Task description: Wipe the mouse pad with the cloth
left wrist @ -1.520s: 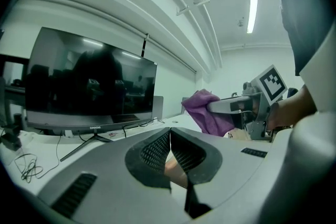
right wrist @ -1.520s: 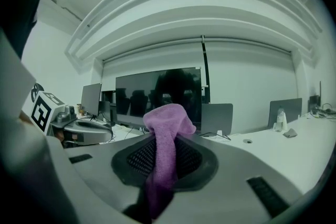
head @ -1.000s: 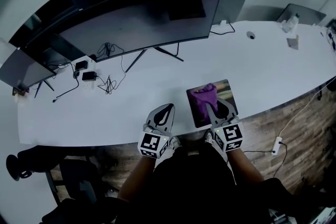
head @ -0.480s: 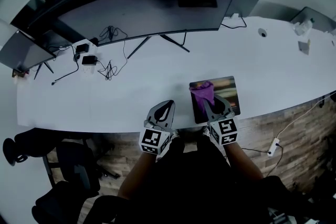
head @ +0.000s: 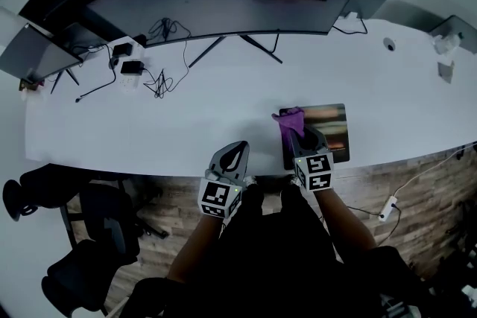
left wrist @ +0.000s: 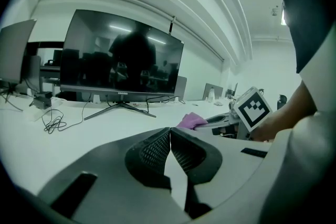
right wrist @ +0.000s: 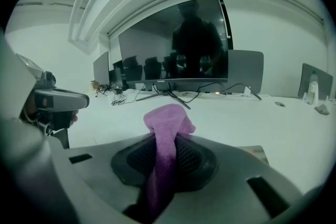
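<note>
White desk; wide dark monitor well behind the mouse pad, cable tangle far to its left. Pad is dark and glossy, at the desk's near edge. Purple cloth is bunched on the pad's left side, pinched by the right gripper. Left gripper sits left of the pad, jaws pressed together, empty.

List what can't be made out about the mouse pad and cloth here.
Print on the mouse pad: too small and blurred in the head view; the right gripper view shows only a sliver past the right tool.
Whether the cloth presses on the pad: the right tool covers the contact in both views.
</note>
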The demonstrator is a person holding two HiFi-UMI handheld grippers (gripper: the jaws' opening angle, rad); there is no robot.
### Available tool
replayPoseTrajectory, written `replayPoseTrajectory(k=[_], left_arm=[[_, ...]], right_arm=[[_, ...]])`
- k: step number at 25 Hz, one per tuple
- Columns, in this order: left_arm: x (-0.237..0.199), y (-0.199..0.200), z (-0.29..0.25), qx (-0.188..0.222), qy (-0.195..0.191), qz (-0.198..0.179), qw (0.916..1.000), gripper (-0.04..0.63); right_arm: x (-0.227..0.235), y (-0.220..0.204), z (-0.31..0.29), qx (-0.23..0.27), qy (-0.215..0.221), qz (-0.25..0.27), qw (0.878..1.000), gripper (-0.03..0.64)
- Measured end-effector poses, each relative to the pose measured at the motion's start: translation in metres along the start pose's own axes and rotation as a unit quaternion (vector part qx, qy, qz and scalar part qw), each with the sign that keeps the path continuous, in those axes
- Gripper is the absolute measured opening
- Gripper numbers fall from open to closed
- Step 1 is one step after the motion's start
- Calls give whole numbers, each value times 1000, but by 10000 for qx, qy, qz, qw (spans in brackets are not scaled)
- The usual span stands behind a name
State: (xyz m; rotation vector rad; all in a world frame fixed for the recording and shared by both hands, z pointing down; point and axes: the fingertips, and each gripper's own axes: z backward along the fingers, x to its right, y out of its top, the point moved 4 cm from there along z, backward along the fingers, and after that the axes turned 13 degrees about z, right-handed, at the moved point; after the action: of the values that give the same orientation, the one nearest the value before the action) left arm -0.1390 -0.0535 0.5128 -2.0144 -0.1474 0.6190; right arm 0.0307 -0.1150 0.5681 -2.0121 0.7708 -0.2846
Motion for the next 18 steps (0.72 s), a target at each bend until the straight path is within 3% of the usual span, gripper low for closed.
replayPoseTrajectory(k=[8,18], left_arm=[[2,-23,6,-250,6,137,9996,21],[9,-13,-5,-204,-69,67,9997,21]], right_arm=[[-2,-15,-27,-334,-31,161,9993,75],[2,-26,-38,-488,-46,103,9987,78]])
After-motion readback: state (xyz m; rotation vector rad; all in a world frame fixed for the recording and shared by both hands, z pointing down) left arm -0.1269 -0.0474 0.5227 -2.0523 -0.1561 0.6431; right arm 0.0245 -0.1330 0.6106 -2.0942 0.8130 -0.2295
